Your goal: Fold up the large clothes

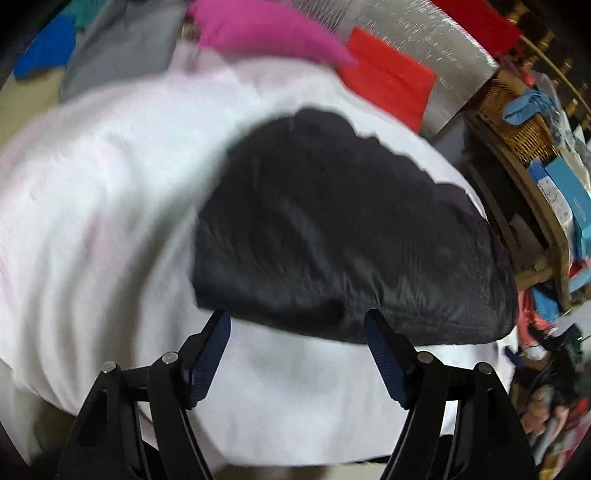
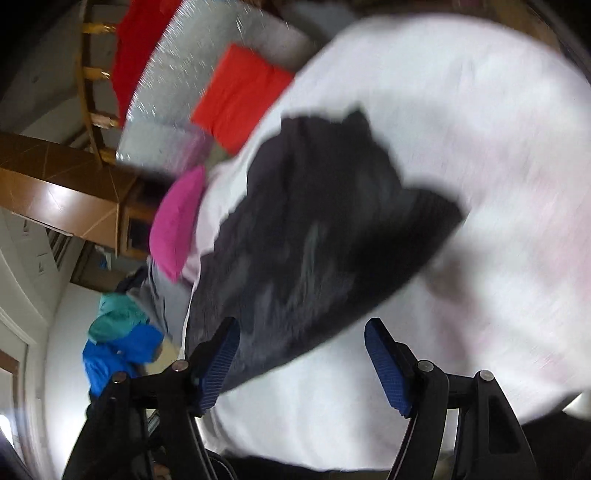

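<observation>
A dark grey-black garment [image 1: 332, 236] lies bunched on a white cloth-covered surface [image 1: 92, 221]. It also shows in the right wrist view [image 2: 314, 240], blurred by motion. My left gripper [image 1: 297, 321] is open and empty, its blue-padded fingers just short of the garment's near edge. My right gripper [image 2: 301, 332] is open and empty, its fingers over the garment's near edge and the white cloth [image 2: 498, 147].
A folded red cloth [image 1: 388, 77], a pink cloth [image 1: 258, 29], a grey cloth [image 1: 122, 55] and a blue cloth [image 1: 44, 48] lie at the far side. A silver mat [image 1: 436, 33] is beyond them. A cluttered wooden shelf with a wicker basket [image 1: 517, 122] stands right.
</observation>
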Tool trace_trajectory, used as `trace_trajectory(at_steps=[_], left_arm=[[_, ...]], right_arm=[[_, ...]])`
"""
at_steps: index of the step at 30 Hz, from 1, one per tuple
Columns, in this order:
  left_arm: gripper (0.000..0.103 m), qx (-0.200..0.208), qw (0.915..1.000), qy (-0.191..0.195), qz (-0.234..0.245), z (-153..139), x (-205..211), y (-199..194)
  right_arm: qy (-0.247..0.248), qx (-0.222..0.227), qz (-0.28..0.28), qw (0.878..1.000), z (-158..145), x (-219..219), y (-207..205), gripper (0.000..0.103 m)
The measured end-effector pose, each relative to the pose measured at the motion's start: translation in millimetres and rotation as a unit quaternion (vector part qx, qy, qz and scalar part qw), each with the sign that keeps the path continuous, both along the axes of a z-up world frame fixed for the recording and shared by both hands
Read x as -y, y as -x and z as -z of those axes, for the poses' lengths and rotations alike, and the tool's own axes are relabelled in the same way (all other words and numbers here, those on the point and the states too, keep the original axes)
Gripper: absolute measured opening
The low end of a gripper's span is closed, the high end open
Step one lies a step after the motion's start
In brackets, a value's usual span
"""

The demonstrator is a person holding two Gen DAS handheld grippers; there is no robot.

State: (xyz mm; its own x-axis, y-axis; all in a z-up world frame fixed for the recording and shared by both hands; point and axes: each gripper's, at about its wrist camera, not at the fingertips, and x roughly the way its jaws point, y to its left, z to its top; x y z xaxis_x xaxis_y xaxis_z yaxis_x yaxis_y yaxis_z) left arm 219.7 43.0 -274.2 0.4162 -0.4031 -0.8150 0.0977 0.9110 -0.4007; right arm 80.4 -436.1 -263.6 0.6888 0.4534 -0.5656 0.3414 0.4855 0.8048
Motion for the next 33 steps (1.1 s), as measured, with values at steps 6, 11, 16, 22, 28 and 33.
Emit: trace_trajectory(at_steps=[6, 11, 16, 22, 28, 33], left_arm=[[0.075, -0.086, 0.9910, 0.072, -0.073, 25, -11, -22], [0.075, -0.090, 0.9840, 0.104, -0.114, 29, -17, -36], [0.053, -0.063, 0.9863, 0.090, -0.122, 18, -17, -40], [0.053, -0.013, 0.9956, 0.030, -0.088, 6, -4, -39], [0.066, -0.063, 0.9932, 0.027, -0.094, 15, -7, -37], [0.068, -0.048, 0.9916, 0.017, -0.119, -7, -38, -29]], right_arm=[[-0.049, -0.051, 0.019, 0.997, 28, -16, -30, 0.073], [-0.055, -0.050, 0.054, 0.996, 40, -17, -50, 0.059], [0.043, -0.016, 0.051, 0.998, 14, -29, -54, 0.033], [0.110, 0.007, 0.037, 0.993, -5, -43, -57, 0.032], [0.035, -0.039, 0.040, 0.998, 13, -31, -51, 0.041], [0.007, -0.039, 0.110, 0.993, 14, 7, -16, 0.061]])
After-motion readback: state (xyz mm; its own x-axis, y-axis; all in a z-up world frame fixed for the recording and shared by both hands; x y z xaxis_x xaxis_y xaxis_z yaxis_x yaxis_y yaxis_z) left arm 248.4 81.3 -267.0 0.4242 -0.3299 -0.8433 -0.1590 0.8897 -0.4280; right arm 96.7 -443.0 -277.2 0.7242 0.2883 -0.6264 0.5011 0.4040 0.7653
